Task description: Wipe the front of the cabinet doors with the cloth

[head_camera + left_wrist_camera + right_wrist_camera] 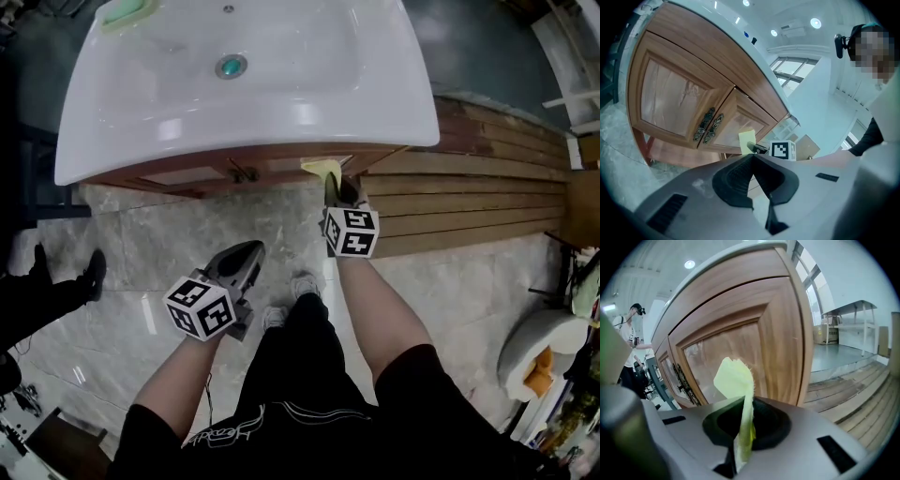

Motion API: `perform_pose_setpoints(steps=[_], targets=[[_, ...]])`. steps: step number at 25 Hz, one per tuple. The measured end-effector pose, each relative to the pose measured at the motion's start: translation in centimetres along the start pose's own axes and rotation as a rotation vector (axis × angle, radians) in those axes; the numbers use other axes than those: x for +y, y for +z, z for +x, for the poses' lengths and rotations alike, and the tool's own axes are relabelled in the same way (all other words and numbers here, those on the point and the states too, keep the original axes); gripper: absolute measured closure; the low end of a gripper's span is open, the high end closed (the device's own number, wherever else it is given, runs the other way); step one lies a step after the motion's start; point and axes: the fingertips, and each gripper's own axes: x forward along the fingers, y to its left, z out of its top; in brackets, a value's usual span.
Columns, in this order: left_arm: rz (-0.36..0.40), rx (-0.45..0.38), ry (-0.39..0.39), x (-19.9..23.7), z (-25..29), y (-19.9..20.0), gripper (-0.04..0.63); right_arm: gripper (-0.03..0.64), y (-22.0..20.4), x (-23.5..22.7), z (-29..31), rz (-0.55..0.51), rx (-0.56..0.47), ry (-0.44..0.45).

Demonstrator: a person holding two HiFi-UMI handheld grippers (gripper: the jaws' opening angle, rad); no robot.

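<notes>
A wooden cabinet (281, 171) with two panelled doors stands under a white sink (244, 75). My right gripper (336, 180) is shut on a pale yellow cloth (322, 170), which it holds at the top of the right door (740, 348). In the right gripper view the cloth (736, 380) stands up from the shut jaws of that gripper (743, 401), right by the door panel. My left gripper (251, 246) hangs back over the floor, shut and empty. The left gripper view shows both doors, their ornate handles (708, 125), the cloth (747, 139) and the shut left gripper (752, 157).
A slatted wooden platform (469, 187) lies right of the cabinet. Another person's dark shoes (66, 281) stand on the marble floor at left. My own shoes (291, 300) are just before the cabinet. A white rounded fixture (544, 352) sits at lower right.
</notes>
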Motion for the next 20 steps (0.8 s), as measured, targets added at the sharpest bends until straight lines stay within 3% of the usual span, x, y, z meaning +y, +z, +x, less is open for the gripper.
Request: perform_pose_setpoints(steps=[8, 13, 20], targets=[[0.027, 0.04, -0.027, -2.0, 2.3, -0.7, 0.591, 0.577, -1.0, -5.4, -2.3, 0.002, 0.008, -0.08], [-0.011, 0.035, -0.021, -2.3, 3.0, -1.2, 0.591, 0.577, -1.4, -7.7, -3.3, 0.0, 0.011, -0.113], [-0.036, 0.032, -0.013, -2.0, 3.0, -2.4, 0.591, 0.577, -1.7, -7.6, -3.8, -0.044, 0.014, -0.084]])
